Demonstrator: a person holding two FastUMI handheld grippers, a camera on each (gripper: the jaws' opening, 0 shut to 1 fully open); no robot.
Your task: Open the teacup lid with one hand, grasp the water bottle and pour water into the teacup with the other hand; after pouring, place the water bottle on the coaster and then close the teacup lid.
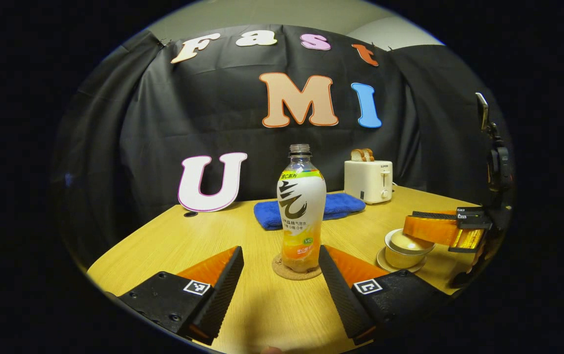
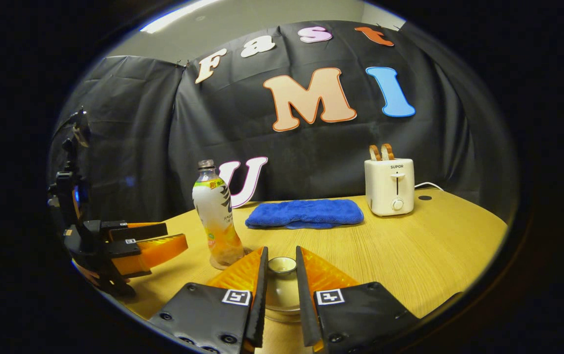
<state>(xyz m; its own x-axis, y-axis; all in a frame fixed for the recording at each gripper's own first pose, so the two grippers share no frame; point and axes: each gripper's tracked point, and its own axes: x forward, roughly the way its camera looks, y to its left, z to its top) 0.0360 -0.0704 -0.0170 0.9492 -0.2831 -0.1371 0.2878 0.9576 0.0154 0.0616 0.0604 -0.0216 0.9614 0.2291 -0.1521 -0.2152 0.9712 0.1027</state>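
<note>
Water bottle [image 1: 301, 211]: upright, uncapped, standing on a round cork coaster [image 1: 295, 272] near the middle of the wooden table [image 1: 173, 241].

Left gripper [image 1: 281, 268]: jaws wide apart, one finger on either side of the bottle base, neither touching it. In the right gripper view it [image 2: 163, 241] sits left of the bottle [image 2: 217, 221].

Teacup [image 1: 406, 248]: pale, on a saucer [image 1: 385, 263], right of the bottle, with its lid [image 2: 282, 265] on.

Right gripper [image 2: 280, 268]: fingers close on either side of the lid knob (contact cannot be told); it [image 1: 439, 228] reaches over the cup.

Background: blue cloth [image 2: 305, 213]; white toaster [image 2: 390, 186] holding two slices of bread [image 2: 381, 151].
</note>
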